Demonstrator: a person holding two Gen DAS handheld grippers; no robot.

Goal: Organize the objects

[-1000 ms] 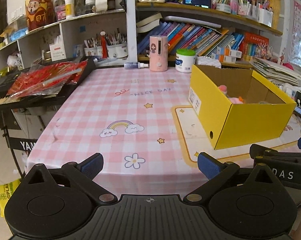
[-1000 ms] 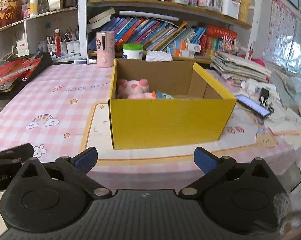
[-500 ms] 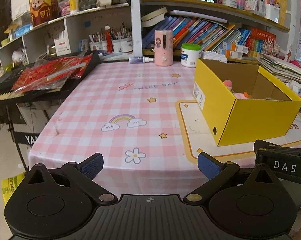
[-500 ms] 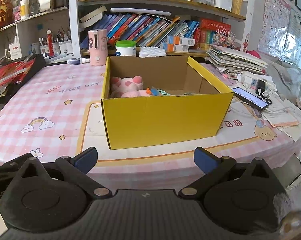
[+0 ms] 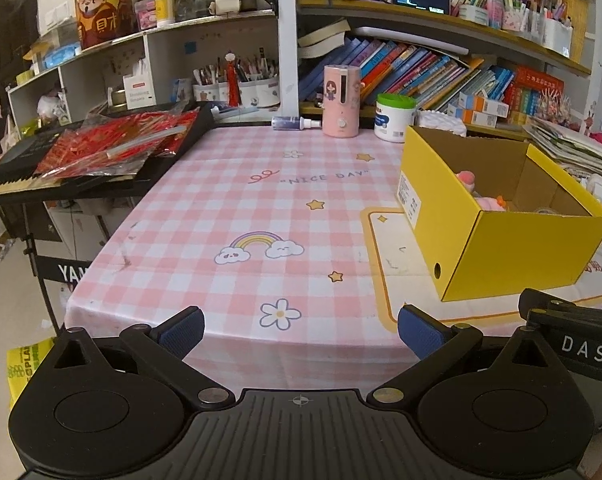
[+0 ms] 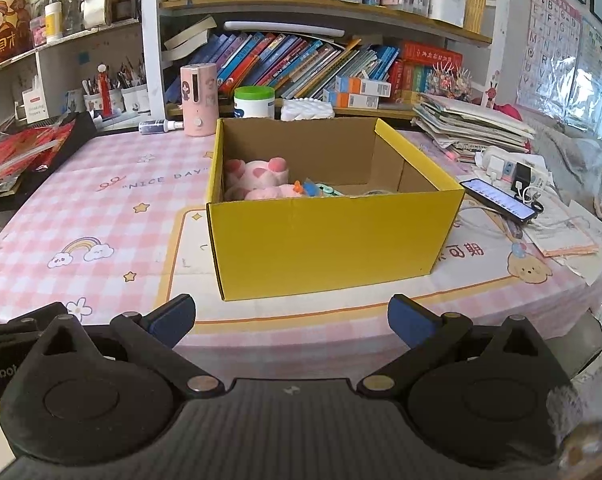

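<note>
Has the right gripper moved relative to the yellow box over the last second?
Yes. The right gripper has backed away and risen: the yellow box now sits smaller and higher in its view, showing more of the pink plush inside. Jaws open, empty.

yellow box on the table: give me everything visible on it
The yellow cardboard box is open-topped with no lid in sight, plain brown inside, and sits flat on the cream mat over the pink checked tablecloth. A white label and a small round hole mark its left end. Inside lie a pink plush toy and smaller items. Neither gripper touches it.
</note>
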